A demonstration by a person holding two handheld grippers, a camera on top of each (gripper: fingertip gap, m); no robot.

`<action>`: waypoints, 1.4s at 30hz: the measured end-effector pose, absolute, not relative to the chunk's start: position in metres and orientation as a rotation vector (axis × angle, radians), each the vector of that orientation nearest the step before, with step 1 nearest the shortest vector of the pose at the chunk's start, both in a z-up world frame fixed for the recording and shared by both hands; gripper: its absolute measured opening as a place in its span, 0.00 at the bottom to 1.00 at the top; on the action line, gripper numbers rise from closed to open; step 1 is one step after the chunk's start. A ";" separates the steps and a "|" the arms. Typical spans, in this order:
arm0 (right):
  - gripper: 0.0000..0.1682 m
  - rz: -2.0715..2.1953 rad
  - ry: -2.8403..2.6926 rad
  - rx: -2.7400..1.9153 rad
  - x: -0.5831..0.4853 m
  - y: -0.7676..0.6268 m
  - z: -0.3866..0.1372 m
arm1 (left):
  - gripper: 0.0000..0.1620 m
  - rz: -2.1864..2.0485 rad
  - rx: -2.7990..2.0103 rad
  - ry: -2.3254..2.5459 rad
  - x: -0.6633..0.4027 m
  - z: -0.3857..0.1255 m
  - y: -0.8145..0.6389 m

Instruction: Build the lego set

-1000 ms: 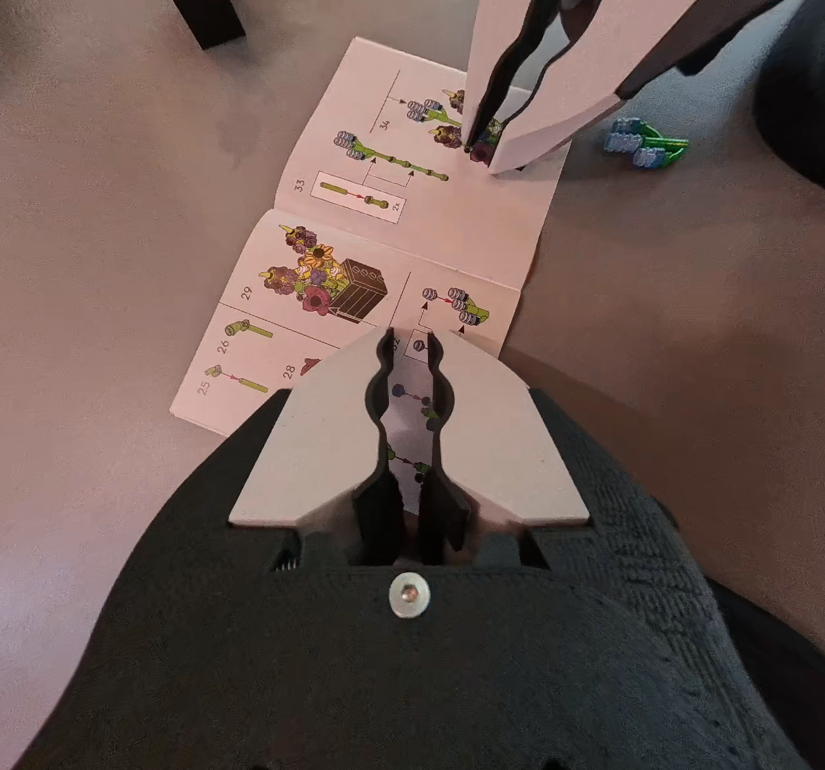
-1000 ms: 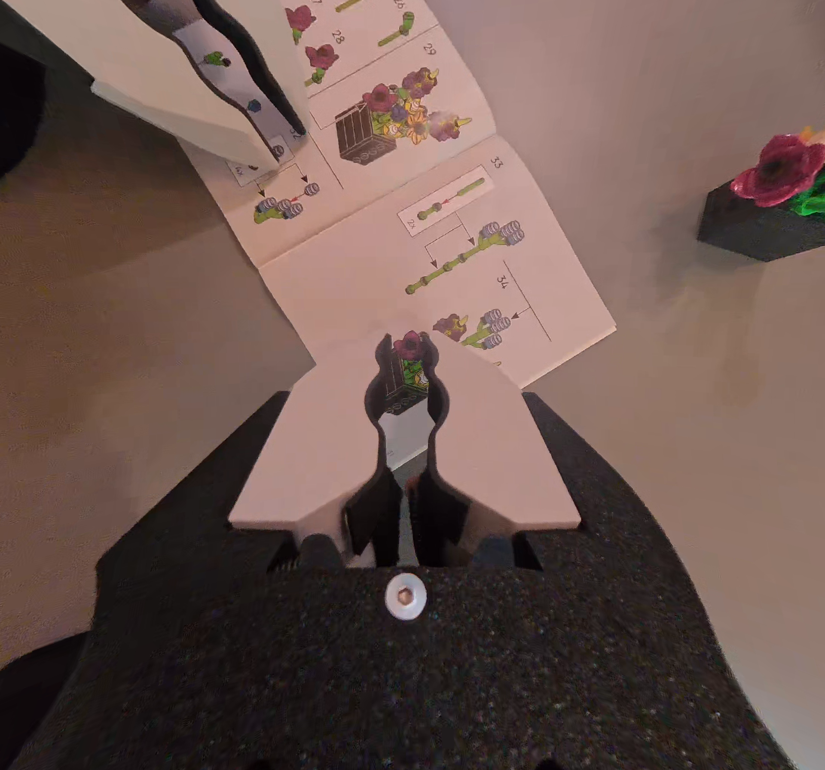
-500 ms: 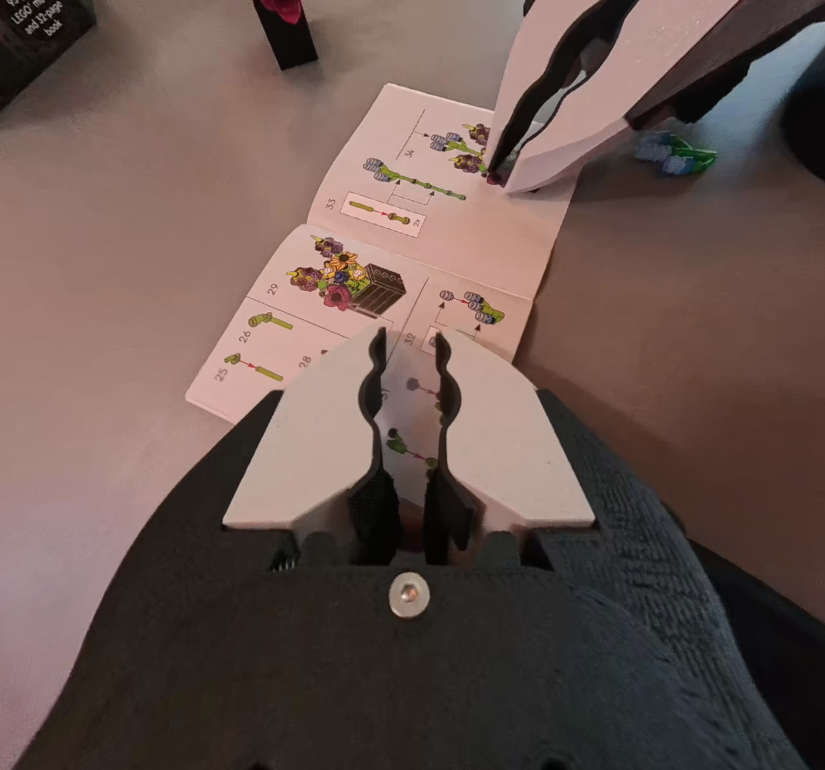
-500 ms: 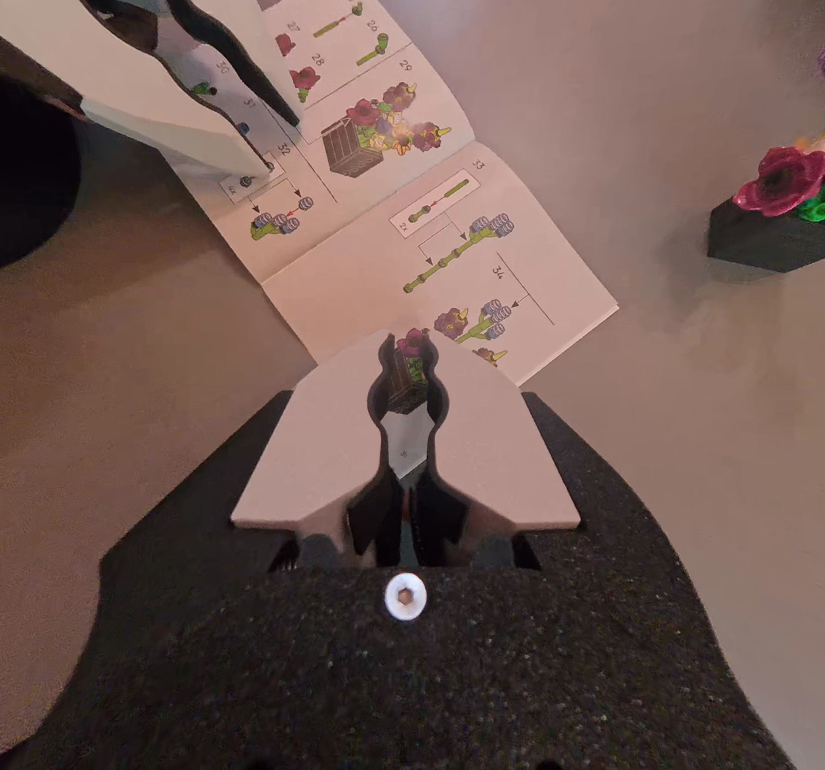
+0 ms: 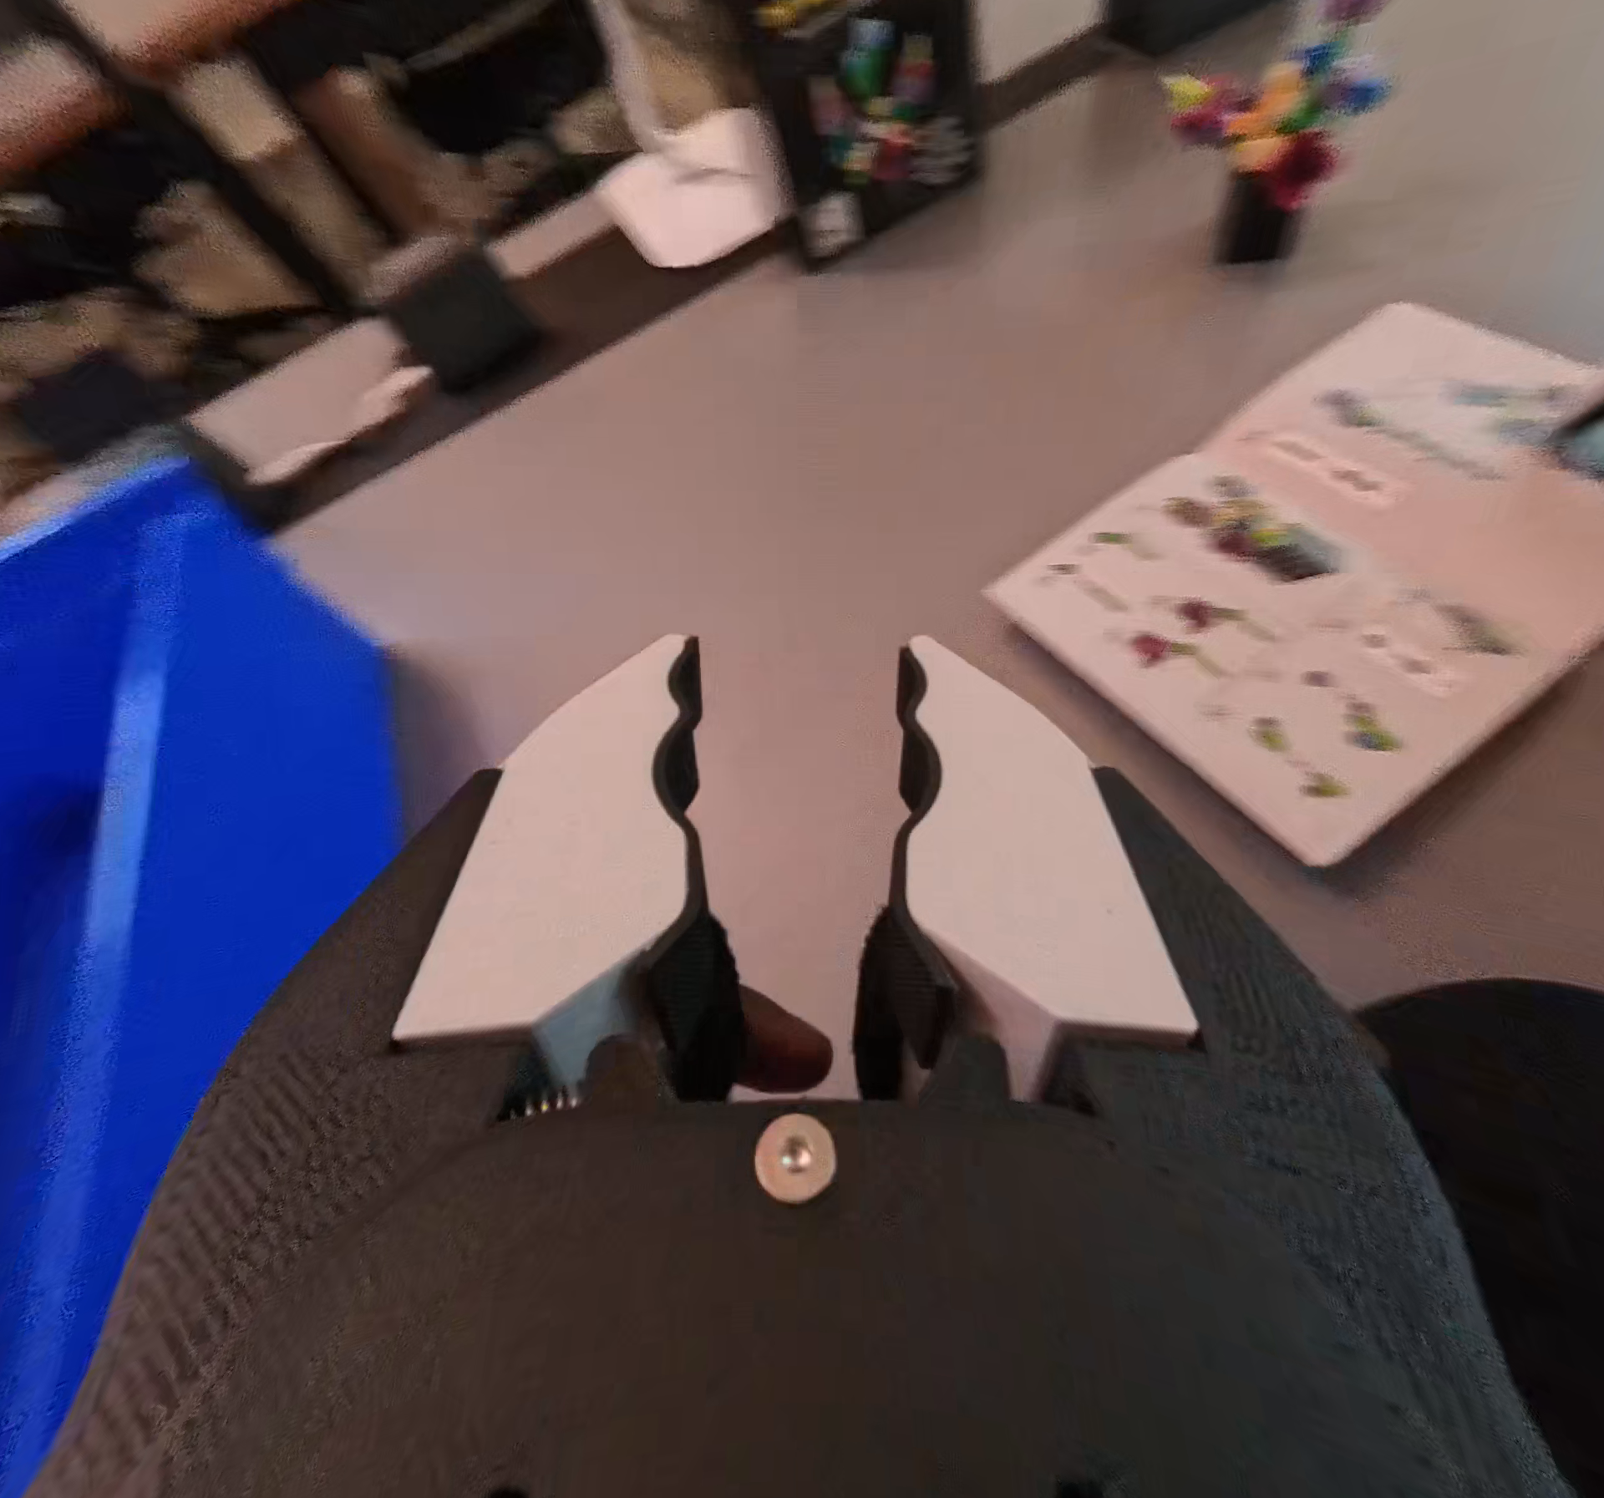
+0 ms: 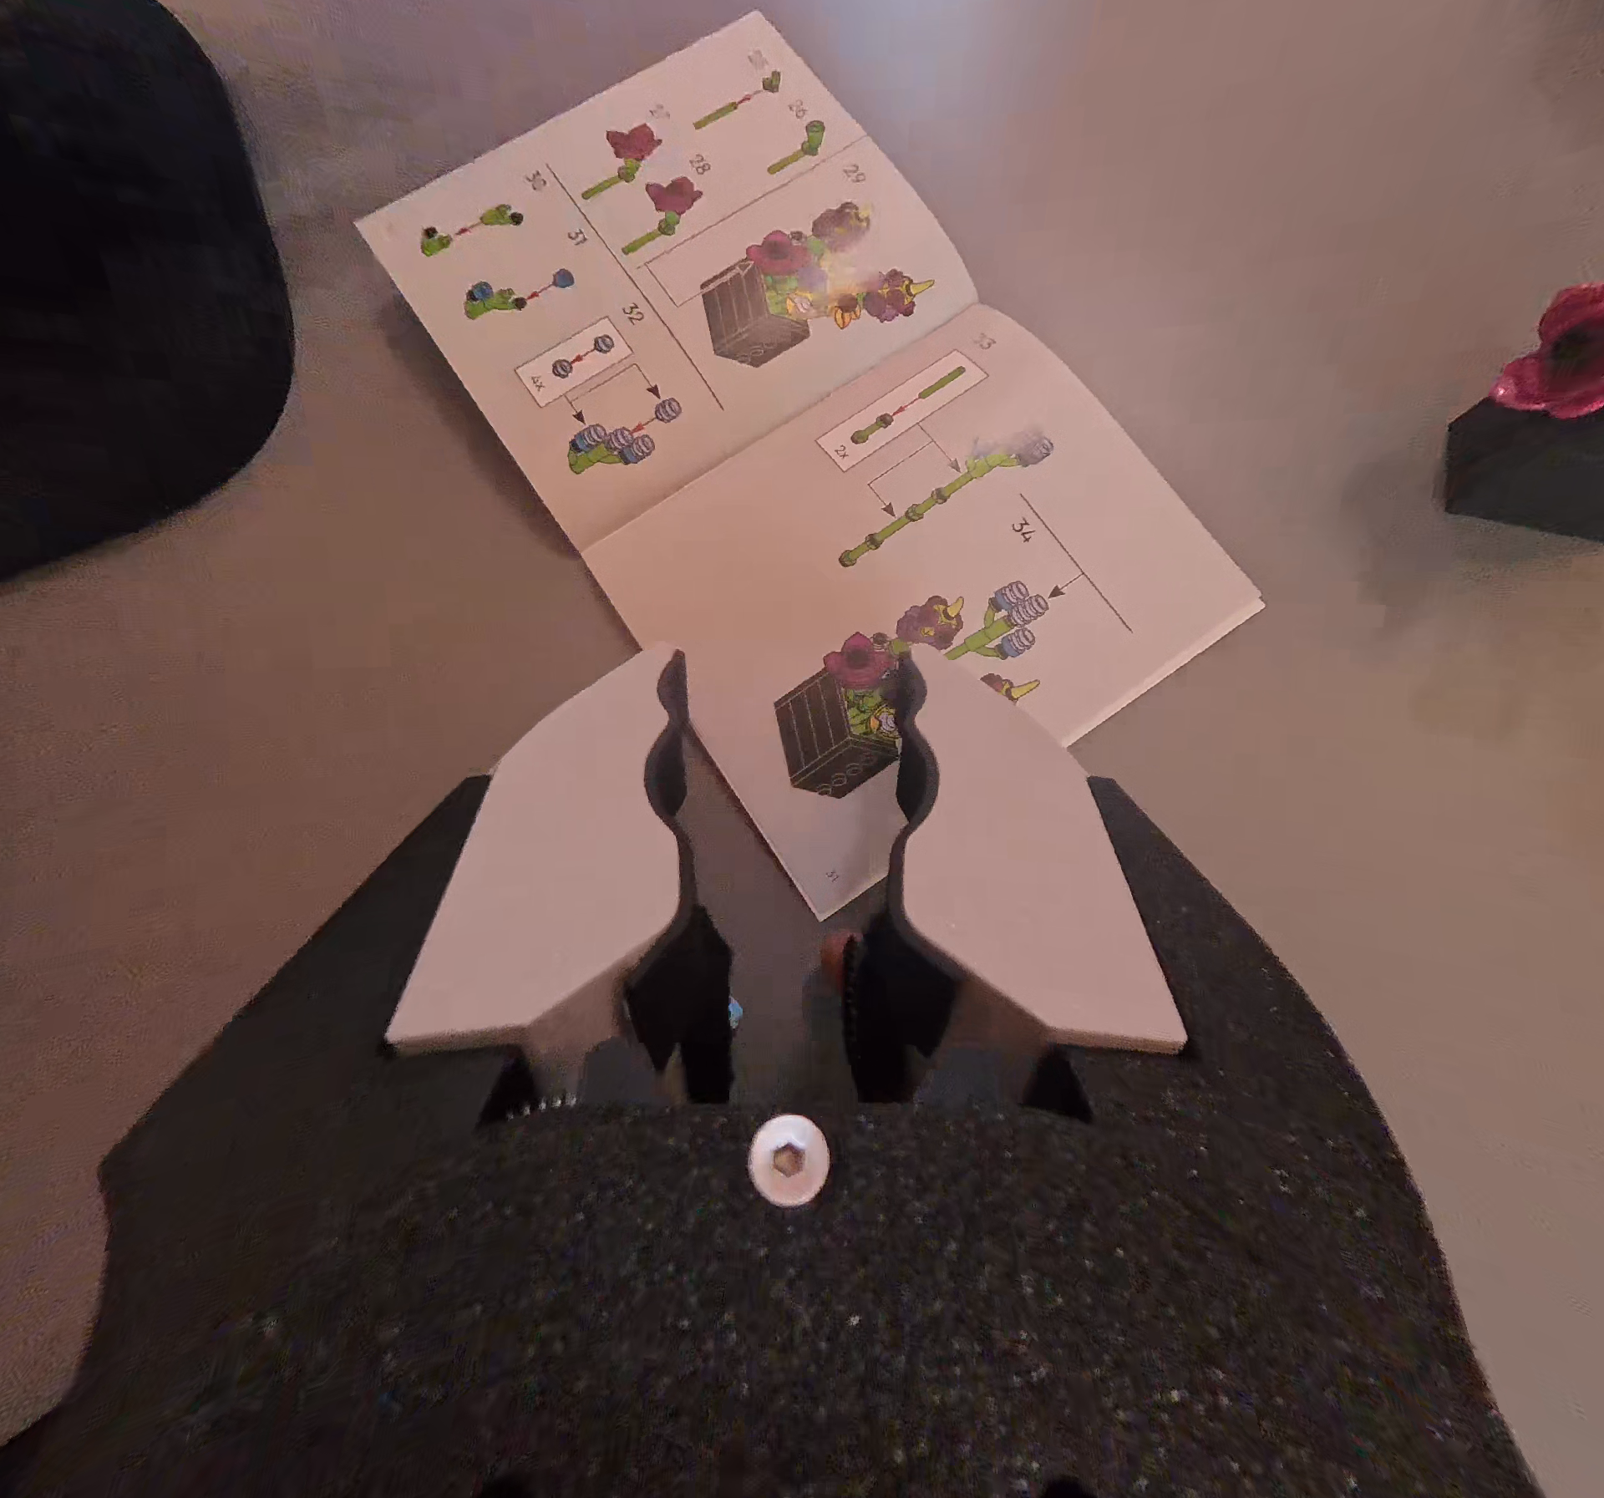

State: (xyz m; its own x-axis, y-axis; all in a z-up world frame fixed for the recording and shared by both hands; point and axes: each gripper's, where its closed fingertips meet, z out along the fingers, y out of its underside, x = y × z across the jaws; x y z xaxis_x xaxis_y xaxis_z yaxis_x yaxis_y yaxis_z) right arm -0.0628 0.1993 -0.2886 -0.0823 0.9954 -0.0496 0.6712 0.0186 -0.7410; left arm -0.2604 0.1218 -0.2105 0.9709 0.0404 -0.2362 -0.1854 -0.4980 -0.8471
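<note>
The open instruction booklet (image 6: 807,380) lies flat on the grey table; it also shows blurred at the right of the left wrist view (image 5: 1302,588). The partly built flower model in its black box base (image 5: 1258,154) stands at the far right of the table, and its base and a red flower show at the right edge of the right wrist view (image 6: 1536,432). My left gripper (image 5: 797,658) is open and empty, above bare table left of the booklet. My right gripper (image 6: 794,666) is open and empty, just above the booklet's near corner.
A blue bin (image 5: 156,762) stands close on the left. A black set box (image 5: 868,85) stands at the table's far edge, with shelving and clutter behind it. A dark rounded object (image 6: 113,258) sits at the left of the right wrist view.
Both grippers have opened wide. My left gripper has lifted off the booklet and swung left toward the blue bin. My right gripper has backed off the page a little.
</note>
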 end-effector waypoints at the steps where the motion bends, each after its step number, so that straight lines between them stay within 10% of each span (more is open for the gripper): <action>1: 0.29 0.838 -1.805 -1.677 -0.064 0.198 -0.286 | 0.28 0.468 -2.040 0.007 -0.291 -0.193 0.099; 8: 0.31 0.844 -1.715 -1.573 -0.072 0.198 -0.256 | 0.38 0.753 -2.050 -0.387 -0.383 -0.200 -0.020; 14: 0.31 0.847 -1.594 -1.509 -0.067 0.208 -0.232 | 0.15 0.423 -2.151 -0.352 -0.354 -0.234 -0.014; 26: 0.29 0.880 -1.511 -1.515 -0.055 0.223 -0.223 | 0.18 0.052 -2.186 0.047 -0.236 -0.226 0.043; 32: 0.29 0.993 -1.462 -1.505 -0.050 0.224 -0.213 | 0.17 0.232 -2.350 0.607 -0.282 -0.183 0.012; 42: 0.28 0.959 -1.442 -1.497 -0.039 0.230 -0.209 | 0.10 0.134 -2.575 1.530 -0.357 -0.263 0.023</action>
